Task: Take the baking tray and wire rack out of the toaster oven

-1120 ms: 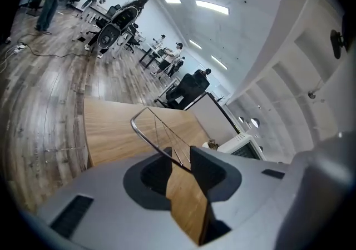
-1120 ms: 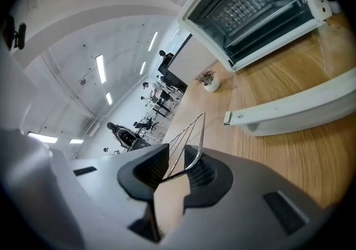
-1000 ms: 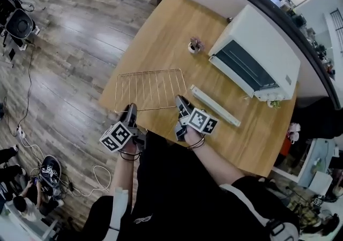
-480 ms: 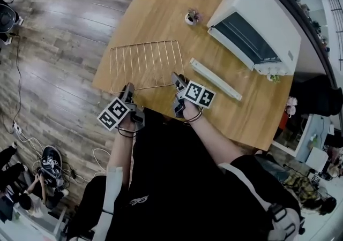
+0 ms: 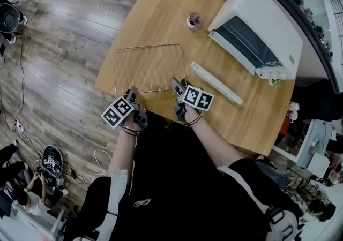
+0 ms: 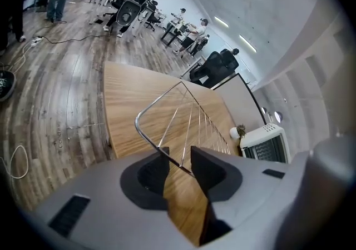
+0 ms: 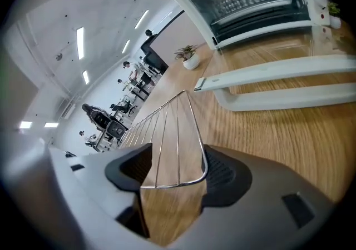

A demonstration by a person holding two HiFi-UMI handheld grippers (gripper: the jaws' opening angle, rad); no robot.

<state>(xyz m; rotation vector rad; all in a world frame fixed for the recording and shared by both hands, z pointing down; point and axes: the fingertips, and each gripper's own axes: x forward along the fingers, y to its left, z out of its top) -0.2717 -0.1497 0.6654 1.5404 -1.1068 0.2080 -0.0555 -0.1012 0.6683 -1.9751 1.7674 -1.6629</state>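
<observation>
The wire rack [image 5: 147, 67] rested on the desk [image 5: 161, 15], in front of the toaster oven [image 5: 257, 36] and well apart from it. The left gripper [image 6: 178, 160] had its fingers pinched on the near rim, while the right gripper [image 7: 173, 174] had its fingers opening around a corner. The rack looked light, stiff and probably slick, so the thick rim wire seemed the best place to hold it.

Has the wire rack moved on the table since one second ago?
Cannot tell: against the white tray, the wire rack has its far corner about as before.

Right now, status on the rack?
Left gripper clamped on wire rack edge. Right gripper jaws opening around its corner. Rack down on table; nothing obstructing.
</observation>
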